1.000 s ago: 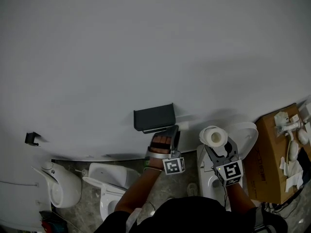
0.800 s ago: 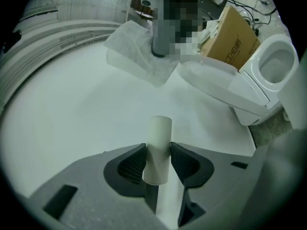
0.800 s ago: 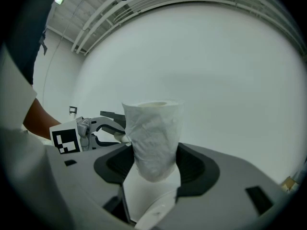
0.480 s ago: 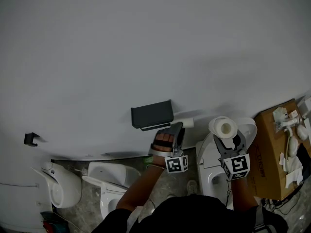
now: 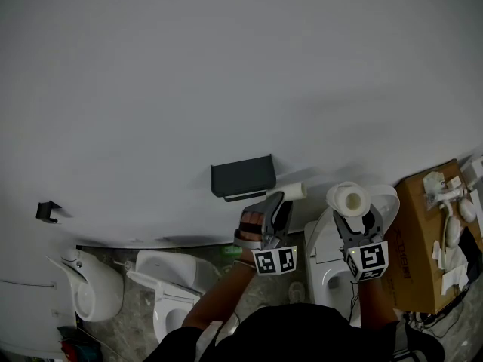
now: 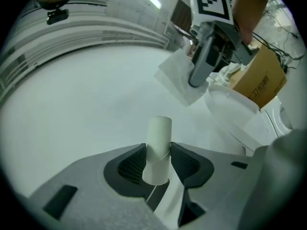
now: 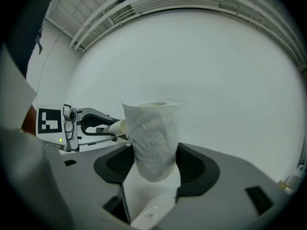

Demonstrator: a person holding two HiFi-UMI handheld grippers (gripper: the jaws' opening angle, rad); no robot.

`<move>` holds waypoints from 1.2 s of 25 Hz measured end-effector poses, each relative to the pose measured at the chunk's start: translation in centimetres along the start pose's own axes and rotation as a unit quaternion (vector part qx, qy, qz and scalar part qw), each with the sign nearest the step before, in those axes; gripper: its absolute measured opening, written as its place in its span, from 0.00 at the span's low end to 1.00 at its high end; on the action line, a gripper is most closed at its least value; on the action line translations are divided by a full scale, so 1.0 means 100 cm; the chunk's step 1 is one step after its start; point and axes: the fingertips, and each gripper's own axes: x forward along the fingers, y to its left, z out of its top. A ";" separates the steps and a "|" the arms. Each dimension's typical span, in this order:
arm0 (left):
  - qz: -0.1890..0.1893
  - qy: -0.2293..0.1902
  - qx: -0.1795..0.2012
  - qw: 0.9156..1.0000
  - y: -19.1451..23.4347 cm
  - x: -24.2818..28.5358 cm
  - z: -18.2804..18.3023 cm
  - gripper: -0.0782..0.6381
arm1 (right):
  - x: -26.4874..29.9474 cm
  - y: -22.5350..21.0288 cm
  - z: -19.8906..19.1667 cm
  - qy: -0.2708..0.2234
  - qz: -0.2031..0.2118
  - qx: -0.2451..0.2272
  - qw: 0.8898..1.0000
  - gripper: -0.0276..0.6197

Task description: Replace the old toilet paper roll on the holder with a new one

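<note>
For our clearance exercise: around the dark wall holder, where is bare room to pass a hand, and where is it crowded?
Free: bare wall above the holder and left of it, up to the small black hook. Crowded: right of the holder, where the left gripper holds a cardboard tube and the right gripper a new roll.

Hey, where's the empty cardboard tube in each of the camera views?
Head view: empty tube centre, just right of the dark holder.
Left gripper view: lower centre, upright between the jaws.
Right gripper view: left of the new roll.
Shared landmark: the left gripper clamping it.
</note>
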 end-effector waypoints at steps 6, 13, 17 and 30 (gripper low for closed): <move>0.020 -0.019 -0.128 0.991 0.032 -0.027 -0.007 0.33 | 0.006 0.023 0.008 -0.005 0.012 -0.006 1.000 0.45; 0.052 -0.048 -0.270 0.960 0.067 -0.063 -0.027 0.33 | 0.015 0.051 0.020 -0.007 0.033 -0.008 0.999 0.45; 0.080 -0.056 -0.326 0.940 0.078 -0.079 -0.034 0.33 | 0.019 0.062 0.023 -0.012 0.053 -0.007 0.999 0.45; 0.103 0.017 -0.376 0.921 0.087 -0.125 -0.098 0.33 | 0.048 0.137 0.021 -0.007 0.118 0.025 0.993 0.45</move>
